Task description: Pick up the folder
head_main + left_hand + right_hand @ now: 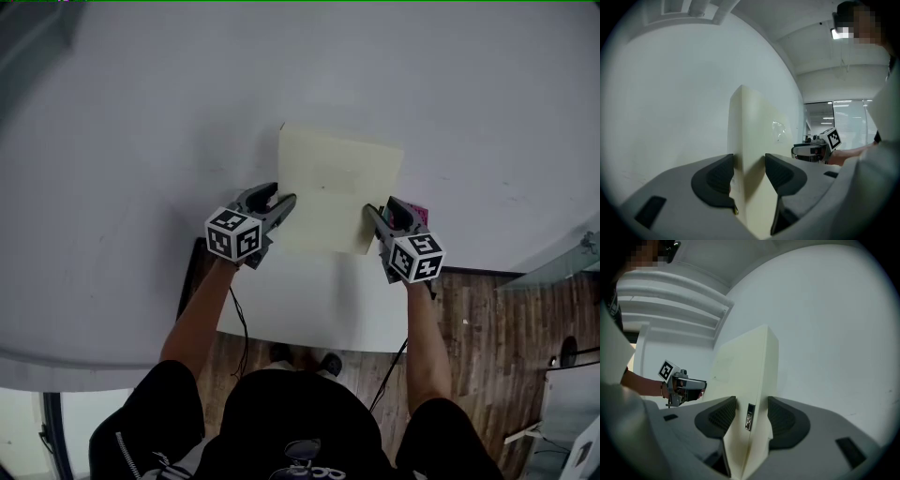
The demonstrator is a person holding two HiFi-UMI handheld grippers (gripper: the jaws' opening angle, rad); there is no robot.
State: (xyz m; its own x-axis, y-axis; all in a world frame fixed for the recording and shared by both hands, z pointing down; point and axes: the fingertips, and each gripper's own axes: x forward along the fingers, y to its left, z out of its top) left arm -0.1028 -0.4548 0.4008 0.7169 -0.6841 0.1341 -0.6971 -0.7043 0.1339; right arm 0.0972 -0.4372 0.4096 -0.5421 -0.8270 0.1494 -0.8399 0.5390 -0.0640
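A cream folder (337, 187) is held flat over the white table (141, 141) by its two near corners. My left gripper (278, 199) is shut on the near left corner, and my right gripper (380, 208) is shut on the near right corner. In the left gripper view the folder (757, 136) runs edge-on between the dark pads of the left gripper (749, 171), with the right gripper (813, 149) beyond it. The right gripper view has the folder (745, 366) clamped in the right gripper (751, 416), a small label on its edge, and the left gripper (684, 386) beyond.
Something pink (419, 214) shows just behind the right gripper. The table's near edge runs below the hands, with wooden floor (487, 319) beyond it. A dark panel (192, 277) hangs at the edge by the left forearm.
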